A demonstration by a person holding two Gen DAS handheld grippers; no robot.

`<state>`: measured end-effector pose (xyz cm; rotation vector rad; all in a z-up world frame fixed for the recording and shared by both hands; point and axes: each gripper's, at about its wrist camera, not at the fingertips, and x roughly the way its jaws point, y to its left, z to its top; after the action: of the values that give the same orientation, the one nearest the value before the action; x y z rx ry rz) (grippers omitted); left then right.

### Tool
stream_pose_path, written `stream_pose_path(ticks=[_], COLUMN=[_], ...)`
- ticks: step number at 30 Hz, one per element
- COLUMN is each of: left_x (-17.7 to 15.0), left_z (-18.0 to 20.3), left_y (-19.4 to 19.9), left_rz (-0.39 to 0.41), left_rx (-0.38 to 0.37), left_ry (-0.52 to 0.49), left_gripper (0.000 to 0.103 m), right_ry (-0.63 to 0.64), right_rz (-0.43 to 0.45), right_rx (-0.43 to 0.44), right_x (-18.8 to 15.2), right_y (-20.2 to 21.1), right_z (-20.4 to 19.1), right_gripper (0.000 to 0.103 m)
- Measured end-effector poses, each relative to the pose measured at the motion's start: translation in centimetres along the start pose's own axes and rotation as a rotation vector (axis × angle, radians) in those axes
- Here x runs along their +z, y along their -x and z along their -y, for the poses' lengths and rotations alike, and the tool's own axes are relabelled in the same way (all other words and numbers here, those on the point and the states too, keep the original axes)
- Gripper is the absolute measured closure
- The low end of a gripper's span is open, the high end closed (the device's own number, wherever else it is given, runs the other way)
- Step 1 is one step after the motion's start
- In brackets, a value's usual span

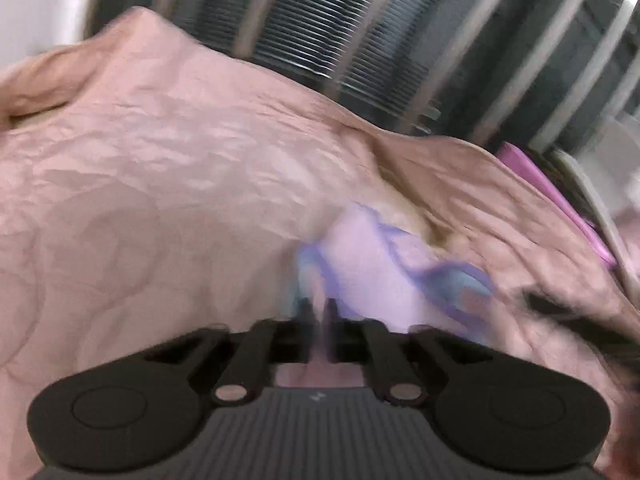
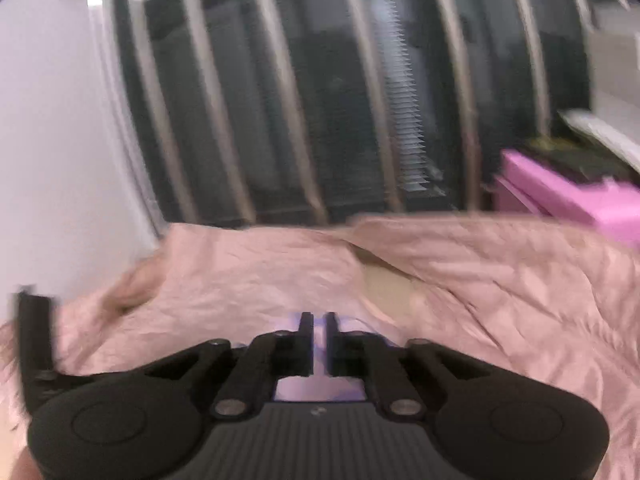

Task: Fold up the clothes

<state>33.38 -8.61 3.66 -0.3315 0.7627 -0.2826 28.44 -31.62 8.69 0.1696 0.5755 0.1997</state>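
The lilac garment with blue-violet edging [image 1: 372,264] is lying bunched on the pink crinkled bedspread [image 1: 160,168], and both grippers are working at its near edge. The left gripper [image 1: 319,308] is sitting with its fingers drawn together, a thin strip of pale cloth showing between them, so it is probably pinching the garment's edge, though blur is making that hard to confirm. The right gripper [image 2: 319,322] is holding its fingers close with a narrow gap, lilac fabric showing through and beneath them; whether the pads are actually pressing on it cannot be told. The main risk is that one gripper is catching only a single thin layer, or nipping the bedspread along with the garment, so a lift would be dragging the cover up or letting the corner slip out and spoiling the fold. A loose right-hand hold would be leaving the garment hanging from one side and twisting. The left wrist view is showing the garment's spread and its coloured border beyond the fingers, which the right wrist view is hiding almost wholly behind its own gripper. The right wrist view is showing instead a beige patch [image 2: 386,286] where the bedspread is parting beyond the garment, a pink box [image 2: 568,196] off to the garment's far right, and the dark slatted window [image 2: 320,100] behind.
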Motion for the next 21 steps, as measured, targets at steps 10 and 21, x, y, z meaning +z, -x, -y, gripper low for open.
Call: stream_pose_path(ticks=[10,21], left_x=[2.3,1.9], left_z=[2.3,0.1], left_y=[8.6,5.1], left_rz=[0.107,0.039], left_rx=[-0.299,-0.096], left_ry=[-0.164,-0.102], left_gripper=[0.093,0.026], right_ry=[-0.067,0.058], right_rz=[-0.119,0.332], right_rx=[0.052,0.476], right_x=[-3.1,1.2], right_y=[-5.0,7.5], right_z=[0.7,-1.1], right_gripper=[0.095,0.095])
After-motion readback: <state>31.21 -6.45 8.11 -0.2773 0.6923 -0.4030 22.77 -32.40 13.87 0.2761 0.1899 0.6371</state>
